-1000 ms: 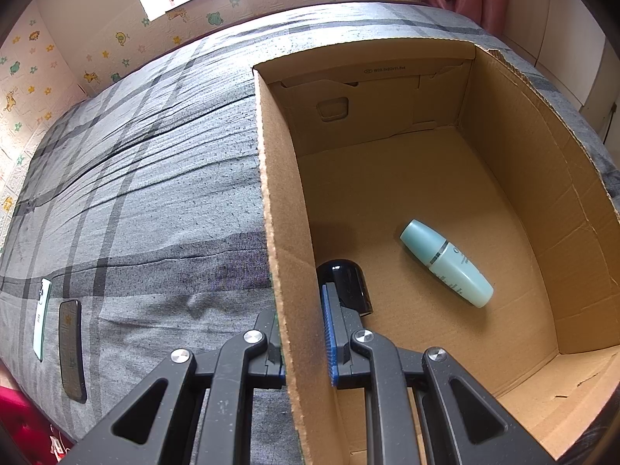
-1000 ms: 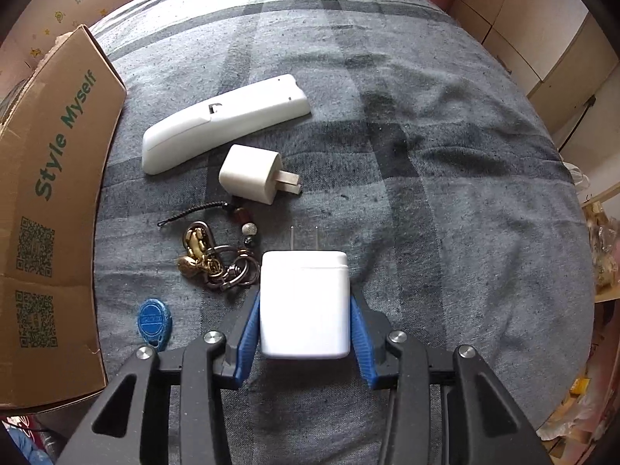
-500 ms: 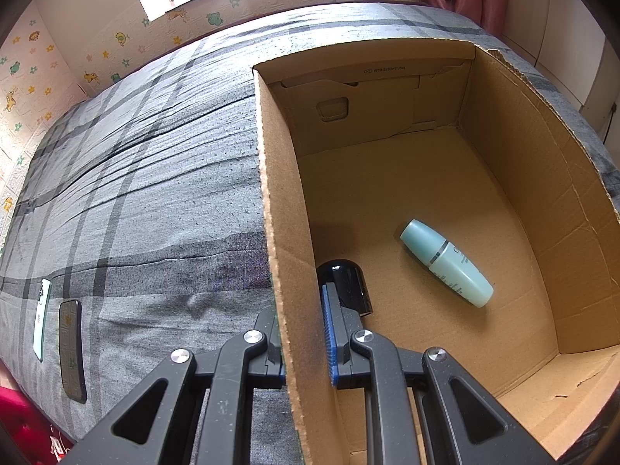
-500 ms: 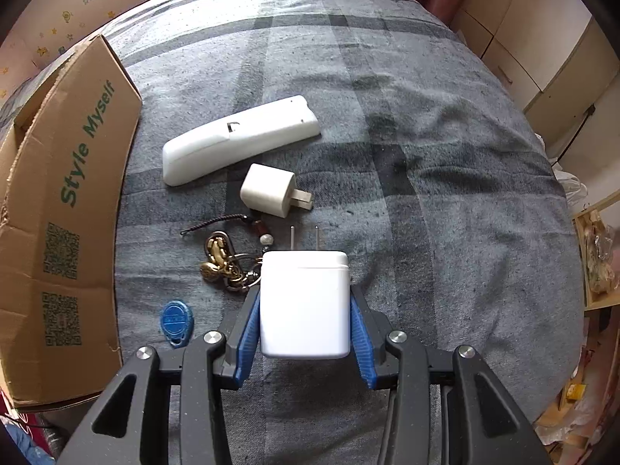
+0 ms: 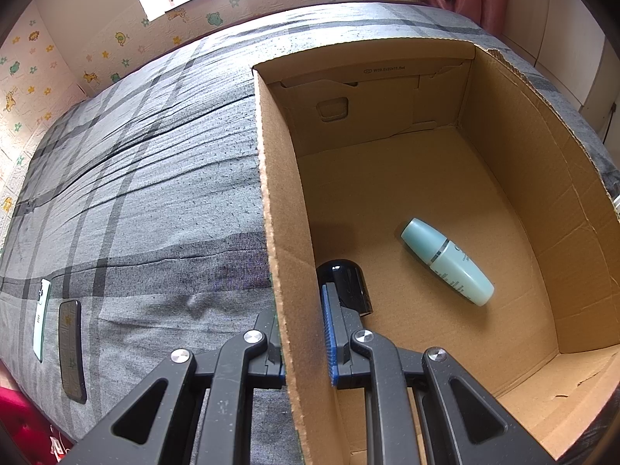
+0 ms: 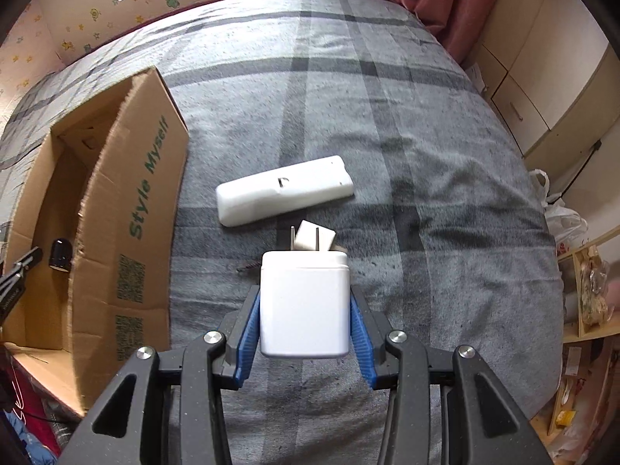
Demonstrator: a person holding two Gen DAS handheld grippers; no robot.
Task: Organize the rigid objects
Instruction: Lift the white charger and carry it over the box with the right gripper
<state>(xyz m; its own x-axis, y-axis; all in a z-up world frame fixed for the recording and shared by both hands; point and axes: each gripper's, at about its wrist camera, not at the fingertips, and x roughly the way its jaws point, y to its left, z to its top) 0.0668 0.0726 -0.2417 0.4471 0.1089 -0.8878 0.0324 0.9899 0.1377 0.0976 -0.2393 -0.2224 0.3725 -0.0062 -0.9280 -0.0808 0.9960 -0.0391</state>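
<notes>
White plastic fills the middle of our right-wrist view: the large charger block [image 6: 304, 304] sits clamped between the blue pads of our right tool [image 6: 304, 333], its two prongs pointing away from us and clear of the grey checked bed [image 6: 445, 155]. Below it on the blanket lie the white remote [image 6: 285, 195] and, partly hidden behind the prongs, the small white adapter [image 6: 312, 238]. Our left tool [image 5: 304, 339] is pinched narrow on the near side wall of the cardboard box [image 5: 286, 255], one pad inside and one outside. Inside the box a pale green bottle [image 5: 445, 261] lies on its side, and a black cylinder [image 5: 343, 285] stands near the gripped wall.

We judge the step in hand to be carrying the charger across to the box. Several things could spoil it. The pads hold only the lower part of a smooth, glossy body, so a quick swing or a tilt could let it slide out over the bed. The box's right wall stands tall between charger and floor of the box, so a low path would knock that wall and shift the carton on the soft blanket. A hard drop could strike the bottle. If our left grip loosens, the thin wall may bend and the box may tip.
</notes>
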